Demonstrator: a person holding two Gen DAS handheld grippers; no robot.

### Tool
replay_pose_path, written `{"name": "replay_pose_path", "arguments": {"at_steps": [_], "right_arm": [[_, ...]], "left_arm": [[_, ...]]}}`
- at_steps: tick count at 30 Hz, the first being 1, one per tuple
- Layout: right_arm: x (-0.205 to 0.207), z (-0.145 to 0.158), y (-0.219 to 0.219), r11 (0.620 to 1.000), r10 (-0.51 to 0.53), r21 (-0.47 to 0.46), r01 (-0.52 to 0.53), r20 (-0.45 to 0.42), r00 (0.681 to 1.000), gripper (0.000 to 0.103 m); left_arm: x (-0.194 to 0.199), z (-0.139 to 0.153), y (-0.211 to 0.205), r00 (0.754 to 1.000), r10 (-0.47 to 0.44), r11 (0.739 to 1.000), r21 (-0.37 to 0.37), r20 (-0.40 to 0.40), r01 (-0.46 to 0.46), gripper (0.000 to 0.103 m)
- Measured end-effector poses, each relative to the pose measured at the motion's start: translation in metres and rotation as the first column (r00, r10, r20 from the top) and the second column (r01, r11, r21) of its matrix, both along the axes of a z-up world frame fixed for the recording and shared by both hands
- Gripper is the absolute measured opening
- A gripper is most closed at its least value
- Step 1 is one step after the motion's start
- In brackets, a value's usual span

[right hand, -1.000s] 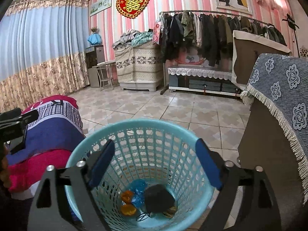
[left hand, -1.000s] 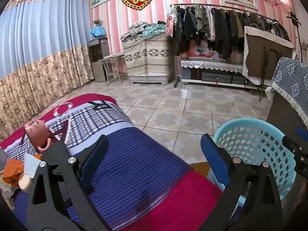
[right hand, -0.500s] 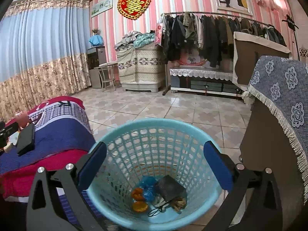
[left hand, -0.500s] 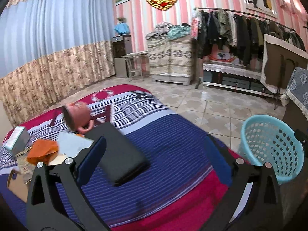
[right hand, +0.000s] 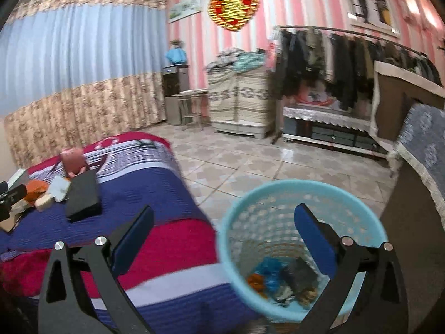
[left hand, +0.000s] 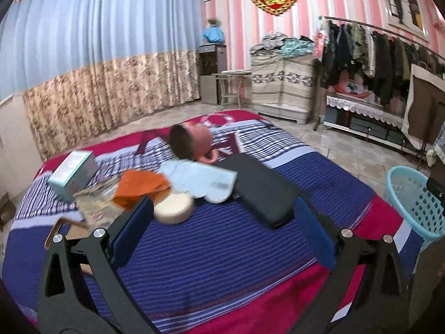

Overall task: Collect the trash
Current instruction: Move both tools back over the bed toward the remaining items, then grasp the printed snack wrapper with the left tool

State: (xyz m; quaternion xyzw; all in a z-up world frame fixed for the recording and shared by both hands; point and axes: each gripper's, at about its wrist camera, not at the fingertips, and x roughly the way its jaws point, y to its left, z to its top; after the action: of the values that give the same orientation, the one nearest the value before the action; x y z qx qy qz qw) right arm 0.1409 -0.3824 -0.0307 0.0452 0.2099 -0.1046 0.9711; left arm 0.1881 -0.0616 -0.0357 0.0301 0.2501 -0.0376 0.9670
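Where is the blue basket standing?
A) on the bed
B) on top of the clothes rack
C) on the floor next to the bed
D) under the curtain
C: the blue basket stands on the tiled floor right beside the bed, with trash in its bottom.

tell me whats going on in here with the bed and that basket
A person is collecting trash with a two-finger tool in each hand. The left gripper is open and empty, aimed at a clutter pile on the bed: a black case, white cloth, orange wrapper and round tub. The right gripper is open and empty by the blue basket, which already holds some trash.
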Motion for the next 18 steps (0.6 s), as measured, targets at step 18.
{"name": "replay_pose_path", "arguments": {"at_steps": [18], "right_arm": [[0.031, 0.000, 0.135, 0.955, 0.294, -0.021, -0.295, -0.024, 0.955, 0.098]], "left_arm": [[-0.027, -0.013, 0.120, 0.973, 0.229, 0.970, 0.074, 0.020, -0.230, 0.097]]}}
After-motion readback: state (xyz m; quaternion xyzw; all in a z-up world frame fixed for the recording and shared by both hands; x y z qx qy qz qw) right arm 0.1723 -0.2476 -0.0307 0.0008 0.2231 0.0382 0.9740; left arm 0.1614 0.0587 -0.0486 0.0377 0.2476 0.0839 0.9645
